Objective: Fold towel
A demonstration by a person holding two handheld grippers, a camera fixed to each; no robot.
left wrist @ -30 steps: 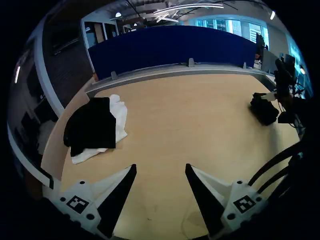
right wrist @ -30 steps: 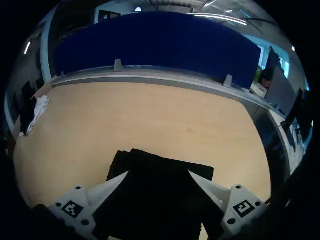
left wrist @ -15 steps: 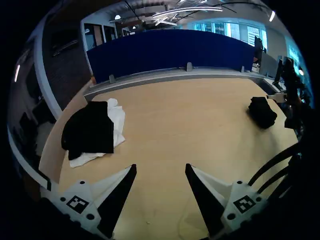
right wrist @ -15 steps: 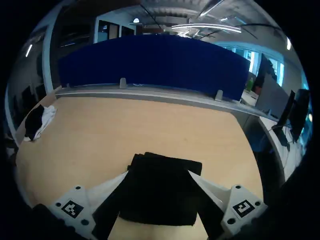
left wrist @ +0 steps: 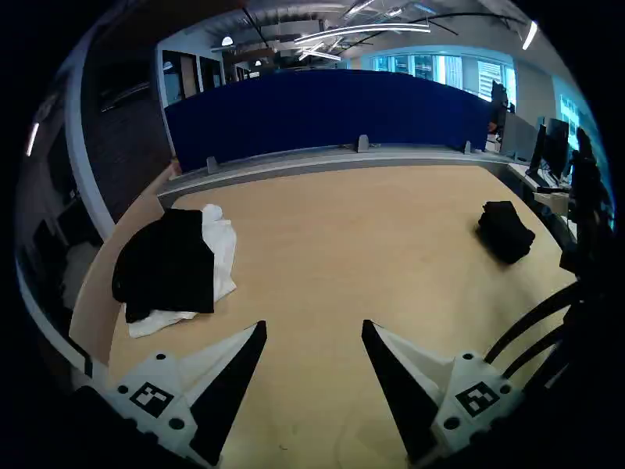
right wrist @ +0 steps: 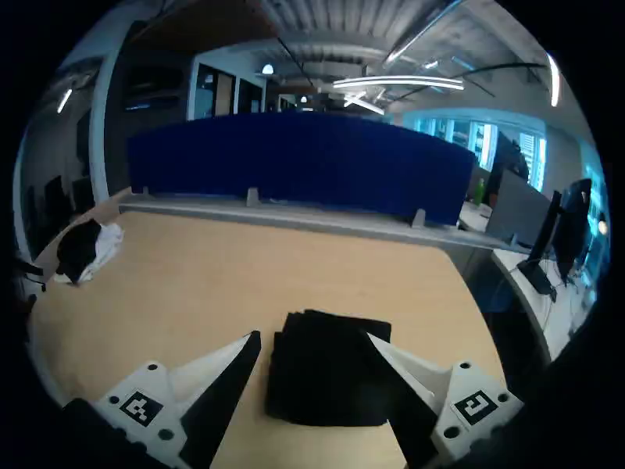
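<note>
A black cloth towel (right wrist: pixel 328 367), folded into a thick, compact rectangle of several layers, lies flat on the light wooden tabletop (right wrist: pixel 195 266). Well apart from it, near the table's far corner, a crumpled black towel (left wrist: pixel 164 262) lies draped over a rumpled white towel (left wrist: pixel 223 242) (both unfolded).

No legible text, brand, number or sign. Square markers (left wrist: pixel 151 399) on left gripper (left wrist: pixel 313 323) and right gripper (right wrist: pixel 312 334): pattern only, no characters.
</note>
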